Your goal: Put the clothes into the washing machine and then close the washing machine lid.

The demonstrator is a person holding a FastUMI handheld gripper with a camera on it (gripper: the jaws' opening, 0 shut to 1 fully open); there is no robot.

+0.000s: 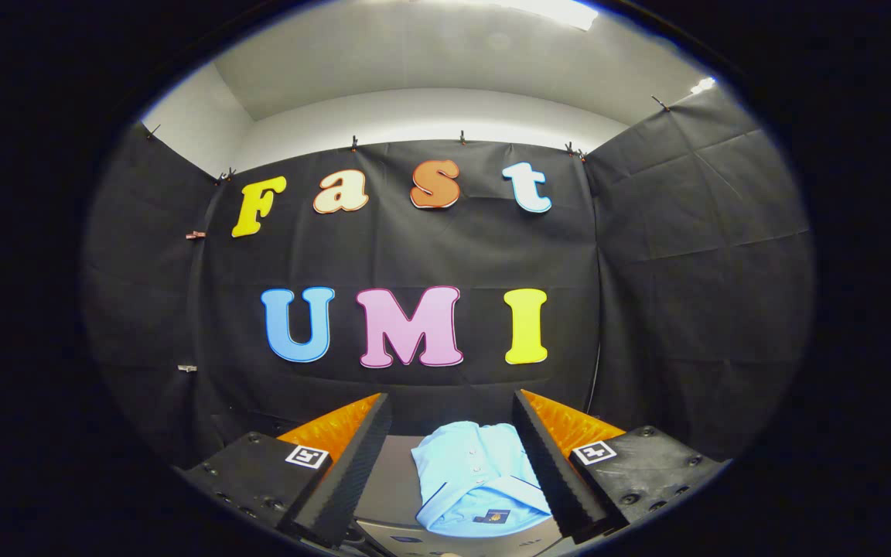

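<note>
Gripper (452, 410) fingers spread wide, folded light-blue shirt (476, 480) lying between them on grey surface (391, 480), right finger overlapping its edge

Gripper (452, 456) held level, fingers (353, 464) spread wide apart and pressing on nothing. Between them lay a folded light blue shirt (476, 483), closer to the right finger, buttons facing up and a small dark label near its front edge. Rested on a grey surface (387, 480), perhaps the washing machine's top. Black cloth wall (685, 271) stood beyond.
</note>
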